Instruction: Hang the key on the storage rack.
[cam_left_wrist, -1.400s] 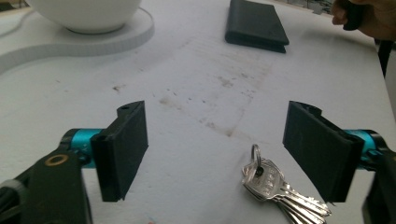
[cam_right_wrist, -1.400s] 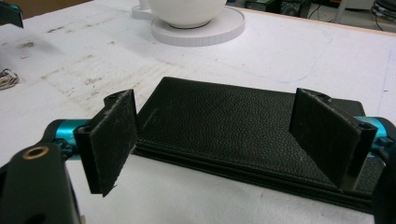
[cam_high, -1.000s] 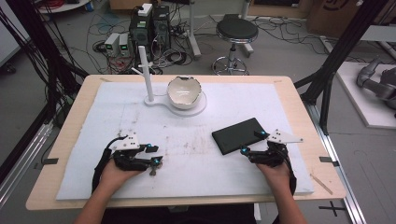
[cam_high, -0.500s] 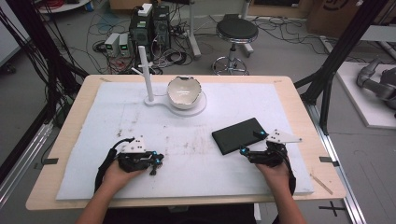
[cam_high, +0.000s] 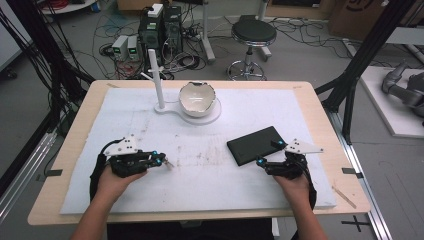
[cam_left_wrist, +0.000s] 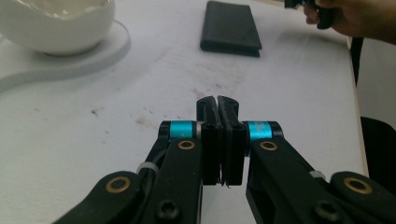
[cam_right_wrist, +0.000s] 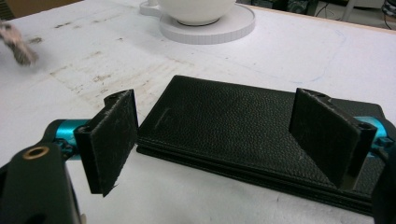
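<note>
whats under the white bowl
The white bowl sits on the round end of a flat white base, which lies on the white table cover; a white post rises beside it. The base's middle is hidden under the bowl.

wallet (cam_high: 257, 145) – black, grained | bowl (cam_high: 197, 98) – white | mat (cam_high: 210, 165) – white, brown smudges | claw pads (cam_right_wrist: 112, 140) – black

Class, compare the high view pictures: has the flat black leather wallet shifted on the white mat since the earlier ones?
No. The flat black leather wallet lies at the same spot and angle relative to the white bowl.
</note>
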